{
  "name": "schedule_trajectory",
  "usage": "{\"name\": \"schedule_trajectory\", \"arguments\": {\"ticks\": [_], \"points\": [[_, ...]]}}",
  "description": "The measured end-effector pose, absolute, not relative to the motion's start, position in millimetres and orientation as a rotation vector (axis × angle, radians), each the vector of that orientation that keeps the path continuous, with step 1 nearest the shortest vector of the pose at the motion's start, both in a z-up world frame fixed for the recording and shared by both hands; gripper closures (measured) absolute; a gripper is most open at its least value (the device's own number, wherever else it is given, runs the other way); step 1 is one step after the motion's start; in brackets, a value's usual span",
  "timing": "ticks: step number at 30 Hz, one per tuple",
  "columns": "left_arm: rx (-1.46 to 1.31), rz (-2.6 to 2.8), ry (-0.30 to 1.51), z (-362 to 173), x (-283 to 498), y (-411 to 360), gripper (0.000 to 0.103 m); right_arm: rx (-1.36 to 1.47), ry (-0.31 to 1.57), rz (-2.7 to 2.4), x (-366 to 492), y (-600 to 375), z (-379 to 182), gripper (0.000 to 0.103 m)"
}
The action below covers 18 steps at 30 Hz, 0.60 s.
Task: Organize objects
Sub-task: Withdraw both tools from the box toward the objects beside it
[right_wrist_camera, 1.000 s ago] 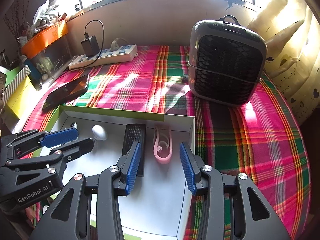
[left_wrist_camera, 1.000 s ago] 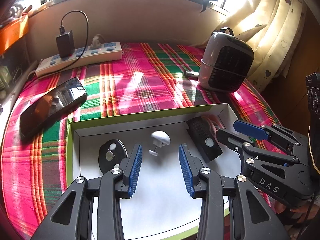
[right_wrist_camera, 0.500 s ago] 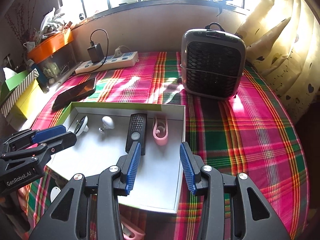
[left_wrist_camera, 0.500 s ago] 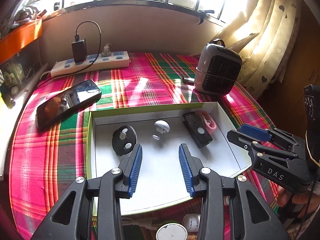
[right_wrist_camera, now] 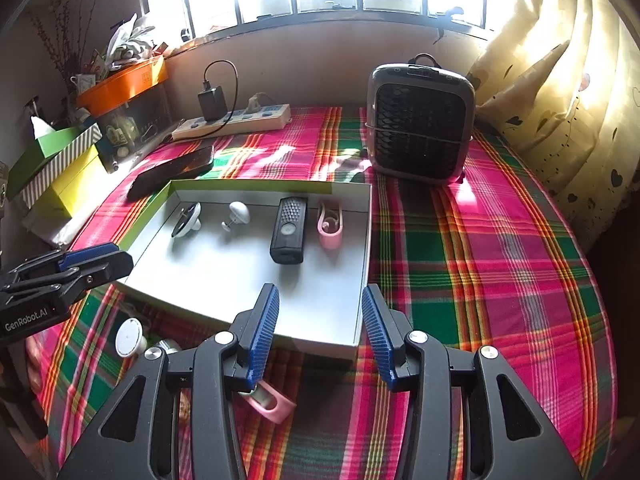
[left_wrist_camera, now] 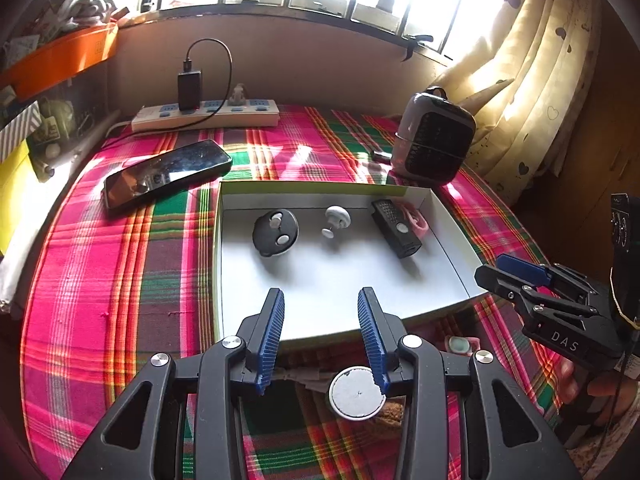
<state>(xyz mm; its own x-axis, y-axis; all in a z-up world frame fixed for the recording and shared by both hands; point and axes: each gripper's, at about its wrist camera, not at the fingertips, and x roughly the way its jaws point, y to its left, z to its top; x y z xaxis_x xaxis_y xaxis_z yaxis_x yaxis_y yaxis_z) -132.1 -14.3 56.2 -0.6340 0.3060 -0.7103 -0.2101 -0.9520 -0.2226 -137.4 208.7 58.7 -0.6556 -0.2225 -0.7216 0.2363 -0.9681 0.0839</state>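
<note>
A shallow white box with a green rim lies on the plaid cloth. In it lie a black round disc, a white knob, a black remote-like device and a pink clip. My left gripper is open and empty above the box's near edge. My right gripper is open and empty. A white round disc and another pink clip lie near the box's front edge.
A black phone lies left of the box. A white power strip with a charger sits at the back. A grey heater stands at the back right. Boxes stand at the left.
Both grippers have pulled back and up from inside the box, still open. The white disc and a pink clip in front of the box have come into view.
</note>
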Motion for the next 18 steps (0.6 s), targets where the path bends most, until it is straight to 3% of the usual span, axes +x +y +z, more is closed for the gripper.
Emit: {"name": "schedule_trajectory", "arguments": {"ticks": [18], "points": [[-1.159, 2.489, -0.238, 38, -96, -17, 0.062, 1.122, 0.071, -2.563, -104, 203, 39, 0.054]]}}
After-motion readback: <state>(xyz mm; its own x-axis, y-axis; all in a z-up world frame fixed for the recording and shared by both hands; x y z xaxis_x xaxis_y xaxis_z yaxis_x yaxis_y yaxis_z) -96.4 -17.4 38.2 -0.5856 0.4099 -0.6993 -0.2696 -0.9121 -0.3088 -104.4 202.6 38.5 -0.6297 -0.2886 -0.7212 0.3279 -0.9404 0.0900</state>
